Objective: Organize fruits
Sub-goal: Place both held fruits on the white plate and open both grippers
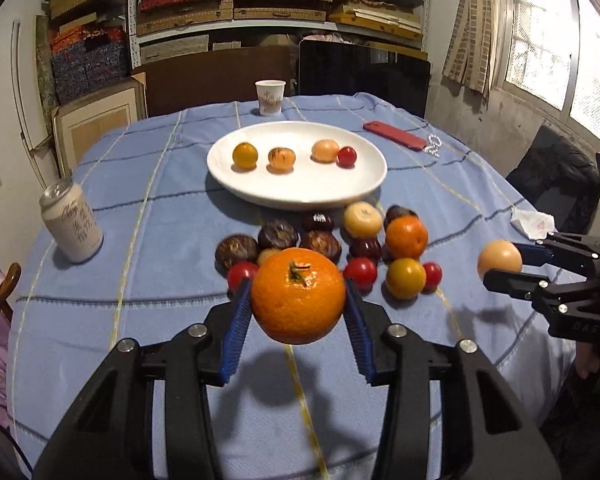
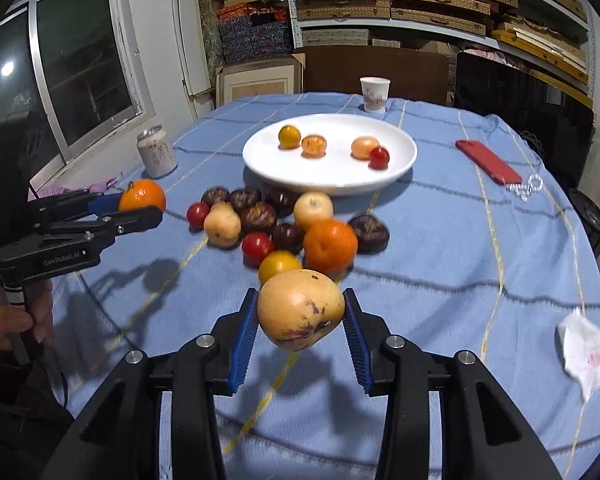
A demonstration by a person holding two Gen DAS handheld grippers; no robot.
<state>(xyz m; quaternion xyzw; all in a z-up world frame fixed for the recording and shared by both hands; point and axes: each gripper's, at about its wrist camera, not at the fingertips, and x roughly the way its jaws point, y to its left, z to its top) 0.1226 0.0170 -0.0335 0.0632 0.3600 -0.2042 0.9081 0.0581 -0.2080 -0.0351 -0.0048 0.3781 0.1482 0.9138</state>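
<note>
A: Left wrist view, lower centre: what sits between your left gripper (image 1: 298,304) pads?

B: Your blue pads pinch a mandarin (image 1: 299,295) from both sides, stem up, clear of the blue tablecloth (image 1: 160,240), with its shadow below it.

A: And your right gripper (image 2: 301,312)?

B: Right wrist view, lower centre: its pads press on a tan pear-like fruit (image 2: 300,309) with purple streaks, also off the cloth.

A: Where does the rest of the fruit lie?

B: At mid-frame in the left wrist view you see a loose cluster (image 1: 328,248) on the cloth: dark brown pieces, red and yellow tomatoes, a second mandarin and a pale fruit, just in front of the white plate (image 1: 300,192). The plate, above centre, carries four small fruits in a row.

A: Other items?

B: A can (image 1: 73,222) at the left edge, a paper cup (image 1: 270,97) behind the plate, a red phone (image 1: 394,135) at upper right, a crumpled tissue (image 1: 534,222) at right.
</note>
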